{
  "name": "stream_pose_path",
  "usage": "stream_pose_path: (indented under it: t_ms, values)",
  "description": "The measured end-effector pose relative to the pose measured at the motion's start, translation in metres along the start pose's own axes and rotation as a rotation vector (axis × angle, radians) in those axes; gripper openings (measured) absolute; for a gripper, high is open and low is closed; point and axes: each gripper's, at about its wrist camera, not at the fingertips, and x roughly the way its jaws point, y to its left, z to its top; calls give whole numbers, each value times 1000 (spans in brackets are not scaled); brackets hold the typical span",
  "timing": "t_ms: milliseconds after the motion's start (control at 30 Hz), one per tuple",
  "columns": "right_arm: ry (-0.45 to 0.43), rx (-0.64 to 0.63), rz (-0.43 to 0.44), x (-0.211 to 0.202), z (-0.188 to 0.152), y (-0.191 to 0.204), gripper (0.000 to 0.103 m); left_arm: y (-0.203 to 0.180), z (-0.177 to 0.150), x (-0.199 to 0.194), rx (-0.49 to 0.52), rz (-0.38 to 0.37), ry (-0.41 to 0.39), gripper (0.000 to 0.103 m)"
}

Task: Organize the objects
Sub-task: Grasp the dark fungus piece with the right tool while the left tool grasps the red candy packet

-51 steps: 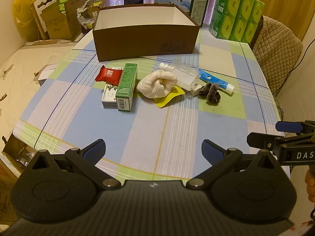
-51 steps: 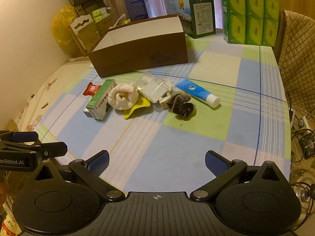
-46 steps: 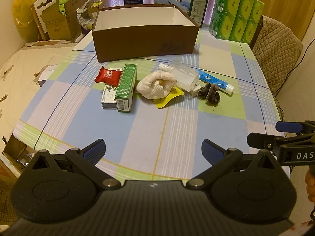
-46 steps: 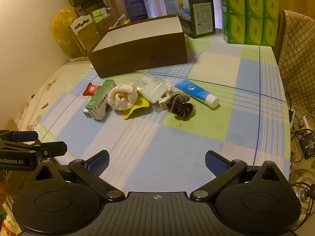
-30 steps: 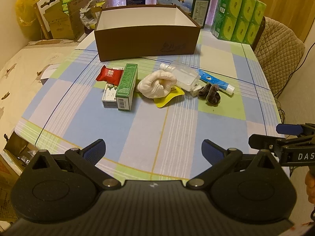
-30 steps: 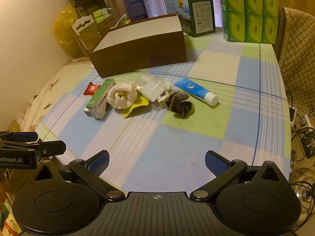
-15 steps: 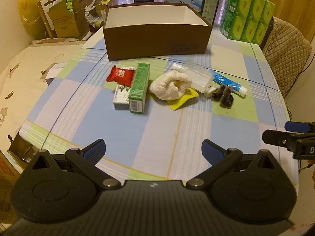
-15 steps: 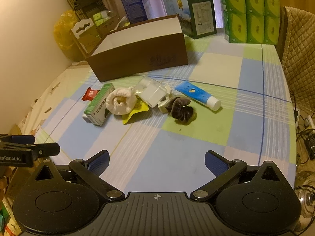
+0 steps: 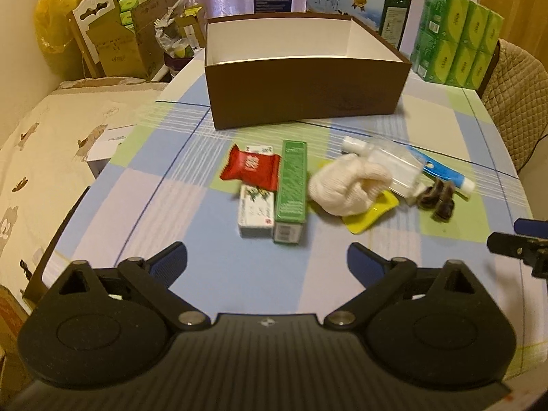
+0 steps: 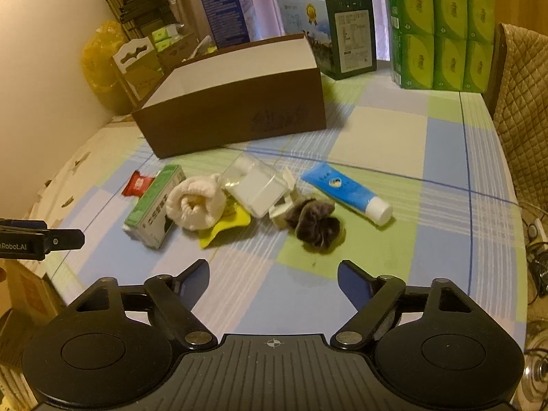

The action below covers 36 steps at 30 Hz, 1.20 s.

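Note:
An empty brown box (image 9: 301, 92) (image 10: 236, 113) with a white inside stands at the back of the checked table. In front of it lie a red packet (image 9: 251, 167), a small white box (image 9: 257, 210), a long green box (image 9: 291, 188) (image 10: 154, 205), a rolled white cloth (image 9: 349, 185) (image 10: 197, 205) on a yellow piece (image 9: 373, 212), a clear plastic case (image 9: 394, 164) (image 10: 257, 185), a dark scrunchie (image 9: 440, 200) (image 10: 315, 222) and a blue tube (image 9: 445, 174) (image 10: 346, 191). My left gripper (image 9: 267, 262) is open just short of the green box. My right gripper (image 10: 274, 274) is open just short of the scrunchie.
Behind the brown box stand a milk carton box (image 10: 328, 34), a blue box (image 10: 226, 13) and stacked green tissue packs (image 10: 441, 30). A quilted chair back (image 10: 524, 102) is at the right. Cardboard boxes (image 9: 113, 41) and a yellow bag crowd the left. The table's near edge is close below both grippers.
Both grippers have moved forward towards the pile of objects, so everything looks nearer. Their jaws stay open and nothing on the table has shifted.

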Motion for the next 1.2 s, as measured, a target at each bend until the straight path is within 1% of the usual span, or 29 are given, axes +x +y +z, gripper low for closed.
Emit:
stream_pose_path:
  t_ms: [33,67,200,267,367,633,700,767,800,833,867,933,1033,1100,1200]
  values:
    - [-4,2,-5,4,3,-1,77,3,3,4,0,1,0,96]
    - [-11,5,-13,8,5,-2,76,6,5,7,-23,30,1,95]
    - [-27,11,-49,23,12,-7,72,20,16,20,-21,30,2,94]
    - [-31,9,-66,32,15,-10,68,25,21,26,-26,35,2,94]
    - [-28,5,-92,47,19,-12,65,33,28,37,-34,49,6,93]
    - [-7,-5,-145,88,26,-15,60,50,43,66,-31,52,26,93]
    - [5,-1,-156,97,27,-15,57,52,46,73,-50,76,28,93]
    - [18,6,-167,104,27,-16,51,56,50,79,-44,78,33,93]
    - [25,7,-170,106,27,-16,48,57,52,82,-60,95,33,93]
    - [30,7,-173,108,27,-17,40,59,53,84,-59,92,34,93]
    - [37,7,-173,110,26,-17,27,61,54,87,-61,93,35,93]
    - [51,12,-179,112,25,-18,15,63,57,92,-59,92,38,93]
    - [36,42,-189,106,24,-22,12,65,61,99,-47,76,44,92]
    - [18,62,-205,99,25,-25,12,65,63,105,-36,59,47,85]
    - [6,109,-225,89,28,-32,12,65,66,114,-34,55,53,82]
